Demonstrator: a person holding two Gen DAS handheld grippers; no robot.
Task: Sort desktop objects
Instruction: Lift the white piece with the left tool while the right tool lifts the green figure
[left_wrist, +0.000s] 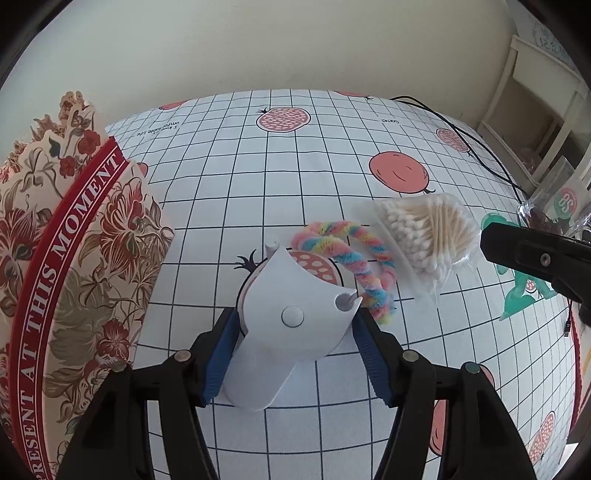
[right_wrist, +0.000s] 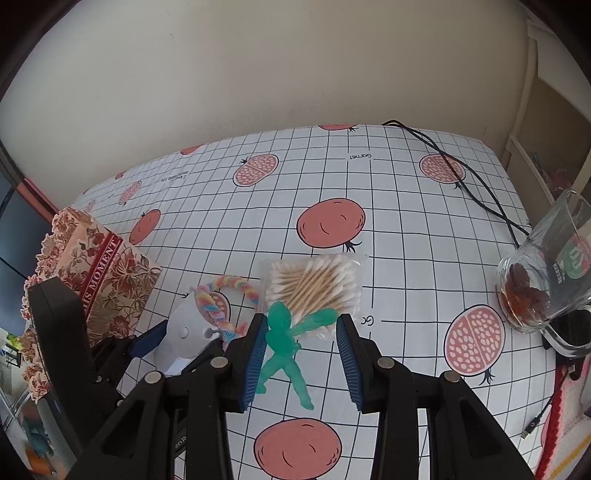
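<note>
Two grippers work over a grid-patterned tablecloth (right_wrist: 406, 229) printed with pomegranates, a cream wall behind. The left gripper (left_wrist: 293, 352) stands spread around a white plastic piece (left_wrist: 291, 325), its long axis running away from the camera. The right gripper (right_wrist: 301, 363) is spread above a green figurine (right_wrist: 284, 343) lying on the cloth, head toward the cotton swabs (right_wrist: 314, 288).

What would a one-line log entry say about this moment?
left fingers: open around white plastic holder | right fingers: open over green toy figure | cotton swab bag: on tablecloth

Left claw (left_wrist: 293, 354) and right claw (right_wrist: 301, 360) both angled downward, jaws apart.
</note>
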